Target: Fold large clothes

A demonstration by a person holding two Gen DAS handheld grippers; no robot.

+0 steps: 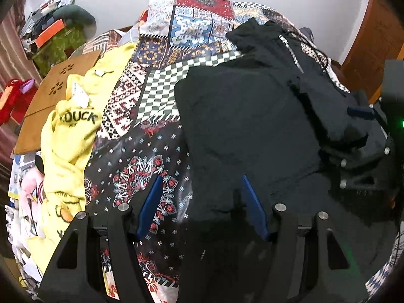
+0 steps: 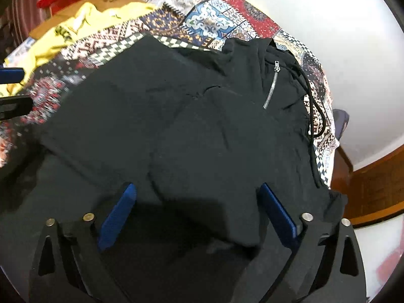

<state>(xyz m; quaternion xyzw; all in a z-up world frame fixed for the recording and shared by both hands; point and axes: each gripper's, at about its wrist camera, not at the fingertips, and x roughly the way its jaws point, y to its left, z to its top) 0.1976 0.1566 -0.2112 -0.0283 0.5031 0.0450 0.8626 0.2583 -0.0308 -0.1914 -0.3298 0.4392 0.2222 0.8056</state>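
Observation:
A large black hoodie (image 1: 247, 116) with a silver zipper (image 1: 290, 50) and a black drawstring (image 2: 315, 111) lies spread on a patchwork patterned cover (image 1: 156, 80). It also fills the right wrist view (image 2: 176, 116). My left gripper (image 1: 202, 179) is open and empty, hovering over the hoodie's left edge. My right gripper (image 2: 197, 186) is open and empty above the hoodie's lower part. The right gripper also shows at the right edge of the left wrist view (image 1: 363, 116), over a bunched fold of the hoodie.
A yellow garment (image 1: 73, 136) printed "DUCK" lies crumpled left of the hoodie. A brown wooden board (image 1: 50, 96) and a red plush toy (image 1: 15, 98) sit further left. Clutter (image 1: 50, 25) is piled at the far left. Wooden furniture (image 2: 373, 184) stands at the right.

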